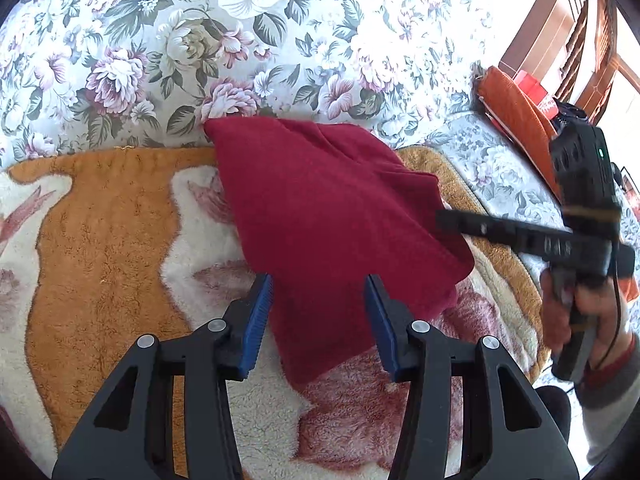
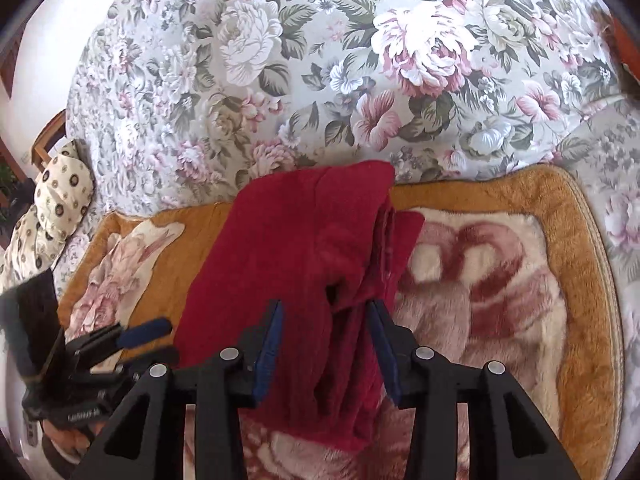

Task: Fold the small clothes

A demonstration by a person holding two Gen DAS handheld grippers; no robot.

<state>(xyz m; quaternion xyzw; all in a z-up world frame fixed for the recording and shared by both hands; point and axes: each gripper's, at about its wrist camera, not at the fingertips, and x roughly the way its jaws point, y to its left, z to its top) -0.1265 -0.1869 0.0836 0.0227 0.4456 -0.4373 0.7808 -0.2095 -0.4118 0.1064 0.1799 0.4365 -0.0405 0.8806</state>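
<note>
A dark red folded cloth (image 1: 332,216) lies on an orange and cream fleece blanket (image 1: 100,240); it also shows in the right wrist view (image 2: 296,264). My left gripper (image 1: 320,292) is open, its blue pads either side of the cloth's near edge. My right gripper (image 2: 325,316) is open over the cloth's near right folds, where layered edges show. The right gripper also shows in the left wrist view (image 1: 448,220), its fingers by the cloth's right edge. The left gripper shows at the lower left of the right wrist view (image 2: 148,330).
A floral sofa back (image 2: 360,60) rises behind the blanket (image 2: 500,272). An orange cushion (image 1: 516,116) and a red box (image 1: 534,88) sit at the right end. A cream patterned cushion (image 2: 52,208) lies at the left end.
</note>
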